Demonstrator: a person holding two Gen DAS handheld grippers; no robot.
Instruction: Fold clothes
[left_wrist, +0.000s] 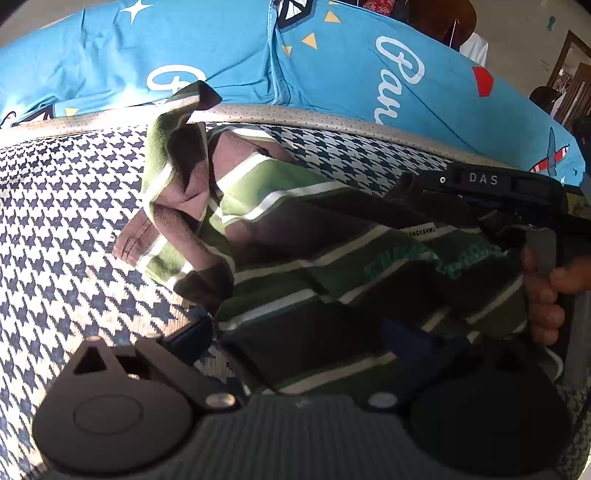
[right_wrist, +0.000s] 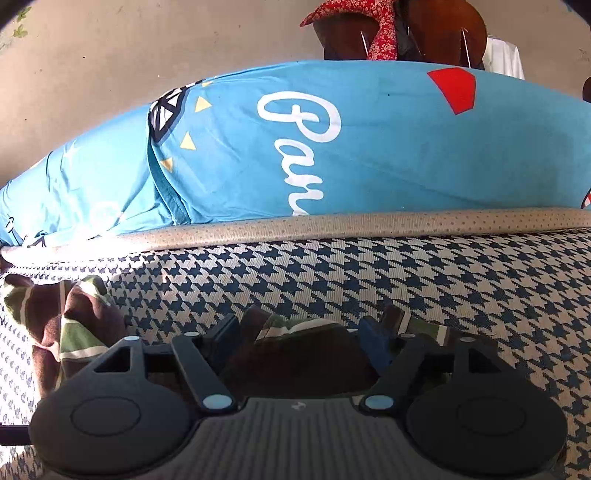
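A green, brown and white striped shirt (left_wrist: 280, 221) lies crumpled on the houndstooth mat (left_wrist: 74, 229), one sleeve bunched up at its far end. My left gripper (left_wrist: 299, 339) is open, and the shirt's near part lies between and over its blue-padded fingers. My right gripper (right_wrist: 301, 336) sits low on the mat with its jaws partway apart, straddling a dark fold of the shirt (right_wrist: 295, 343); I count it as open. In the left wrist view, the right gripper (left_wrist: 476, 181) shows at the shirt's right edge, held by a hand (left_wrist: 543, 295).
A blue printed pillow (right_wrist: 369, 147) lies along the mat's far dotted border (right_wrist: 332, 225). Beyond it are a beige wall, a dark wooden piece with red cloth (right_wrist: 384, 33), and a doorway at far right (left_wrist: 569, 77).
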